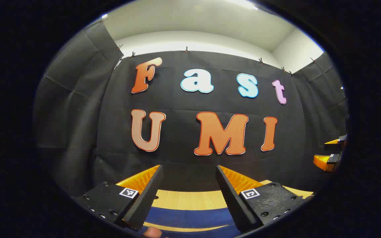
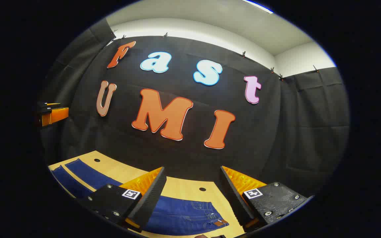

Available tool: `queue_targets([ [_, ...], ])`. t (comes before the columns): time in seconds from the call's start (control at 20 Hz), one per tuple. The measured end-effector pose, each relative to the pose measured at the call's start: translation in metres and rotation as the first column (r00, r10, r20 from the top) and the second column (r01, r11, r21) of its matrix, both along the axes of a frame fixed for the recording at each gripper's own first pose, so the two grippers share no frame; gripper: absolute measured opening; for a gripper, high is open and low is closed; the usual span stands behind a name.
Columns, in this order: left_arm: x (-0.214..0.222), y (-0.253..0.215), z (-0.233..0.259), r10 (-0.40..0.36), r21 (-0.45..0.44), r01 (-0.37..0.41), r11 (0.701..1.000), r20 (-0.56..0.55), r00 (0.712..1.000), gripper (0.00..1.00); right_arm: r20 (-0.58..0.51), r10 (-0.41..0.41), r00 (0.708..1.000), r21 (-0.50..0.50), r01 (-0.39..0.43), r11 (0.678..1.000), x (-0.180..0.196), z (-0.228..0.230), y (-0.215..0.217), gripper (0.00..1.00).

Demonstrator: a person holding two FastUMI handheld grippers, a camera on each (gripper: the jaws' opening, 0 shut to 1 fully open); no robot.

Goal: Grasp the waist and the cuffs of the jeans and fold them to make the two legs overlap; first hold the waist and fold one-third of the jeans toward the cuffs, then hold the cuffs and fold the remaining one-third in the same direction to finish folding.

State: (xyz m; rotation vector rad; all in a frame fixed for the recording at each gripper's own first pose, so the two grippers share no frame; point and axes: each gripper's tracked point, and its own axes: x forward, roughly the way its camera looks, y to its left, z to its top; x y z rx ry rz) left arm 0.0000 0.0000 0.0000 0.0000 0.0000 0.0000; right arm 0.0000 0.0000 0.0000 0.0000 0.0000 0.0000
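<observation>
The jeans [image 2: 180, 215] lie flat on the wooden tabletop [image 2: 180, 186], below and ahead of both claws. In the right gripper view the right claw [image 2: 192, 185] is released, its fingers spread wide and held above the waist end of the jeans, touching nothing; the two legs [image 2: 78, 175] run off toward the left, side by side with a strip of tabletop between them. In the left gripper view the left claw [image 1: 189, 183] is also released and empty, raised over a blue band of the jeans [image 1: 190, 218] that crosses beneath it. The other claw shows far off at the edge of each view.
</observation>
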Motion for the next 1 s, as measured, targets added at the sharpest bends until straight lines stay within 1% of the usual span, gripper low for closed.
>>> queue_targets([
  [0.05, 0.002, -0.002, -0.002, 0.023, 0.014, -0.023, 1.000, 0.003, 1.000, 0.97, 0.005, 0.016, 1.000, 0.006, -0.016, 1.000, 0.006, -0.001, 0.002, 0.98],
  [0.15, 0.008, -0.008, -0.012, 0.067, 0.030, -0.066, 0.997, -0.018, 0.998, 0.94, 0.011, 0.045, 0.999, 0.015, -0.045, 0.999, 0.017, -0.004, 0.006, 0.98],
  [0.2, 0.010, -0.014, -0.017, 0.074, 0.028, -0.073, 0.997, -0.034, 0.997, 0.96, 0.019, 0.056, 0.998, 0.010, -0.057, 0.998, 0.022, -0.005, 0.007, 0.98],
  [0.25, 0.015, -0.021, -0.022, 0.072, 0.022, -0.071, 0.997, -0.046, 0.996, 0.96, 0.030, 0.068, 0.997, 0.006, -0.068, 0.998, 0.029, -0.004, 0.008, 0.94],
  [0.3, 0.021, -0.030, -0.025, 0.058, 0.019, -0.057, 0.998, -0.058, 0.997, 0.94, 0.041, 0.074, 0.996, 0.003, -0.074, 0.997, 0.036, -0.004, 0.008, 0.94],
  [0.35, 0.026, -0.034, -0.029, 0.056, 0.022, -0.055, 0.998, -0.061, 0.997, 0.94, 0.034, 0.076, 0.997, 0.006, -0.076, 0.997, 0.044, -0.008, 0.008, 0.98],
  [0.4, 0.031, -0.039, -0.029, 0.060, 0.031, -0.058, 0.998, -0.059, 0.996, 0.94, 0.025, 0.089, 0.996, 0.015, -0.089, 0.996, 0.050, -0.012, 0.011, 0.98],
  [0.45, 0.035, -0.041, -0.029, 0.068, 0.044, -0.066, 0.997, -0.056, 0.996, 0.96, 0.018, 0.106, 0.994, 0.021, -0.107, 0.994, 0.054, -0.014, 0.015, 0.98],
  [0.5, 0.039, -0.043, -0.028, 0.083, 0.056, -0.080, 0.995, -0.052, 0.995, 0.96, 0.017, 0.119, 0.993, 0.024, -0.119, 0.993, 0.058, -0.016, 0.016, 0.98],
  [0.55, 0.040, -0.045, -0.030, 0.107, 0.070, -0.104, 0.992, -0.047, 0.993, 0.94, 0.018, 0.126, 0.992, 0.024, -0.127, 0.992, 0.061, -0.018, 0.013, 0.98],
  [0.6, 0.041, -0.041, -0.029, 0.148, 0.085, -0.145, 0.986, -0.033, 0.988, 0.94, 0.016, 0.131, 0.991, 0.023, -0.131, 0.991, 0.064, -0.021, 0.010, 0.98],
  [0.65, 0.041, -0.044, -0.028, 0.163, 0.095, -0.160, 0.983, -0.024, 0.986, 0.96, 0.015, 0.135, 0.991, 0.026, -0.135, 0.990, 0.069, -0.024, 0.008, 0.98],
  [0.75, 0.045, -0.052, -0.030, 0.171, 0.108, -0.167, 0.980, -0.020, 0.985, 0.98, 0.011, 0.141, 0.990, 0.043, -0.141, 0.989, 0.078, -0.029, 0.003, 0.98],
  [0.85, 0.047, -0.053, -0.032, 0.193, 0.115, -0.189, 0.975, -0.023, 0.981, 0.96, -0.003, 0.155, 0.988, 0.063, -0.154, 0.986, 0.086, -0.038, -0.003, 0.98],
  [1.0, 0.053, -0.048, -0.043, 0.228, 0.114, -0.220, 0.969, -0.061, 0.972, 0.99, -0.033, 0.198, 0.980, 0.111, -0.194, 0.975, 0.094, -0.056, -0.010, 0.98],
])
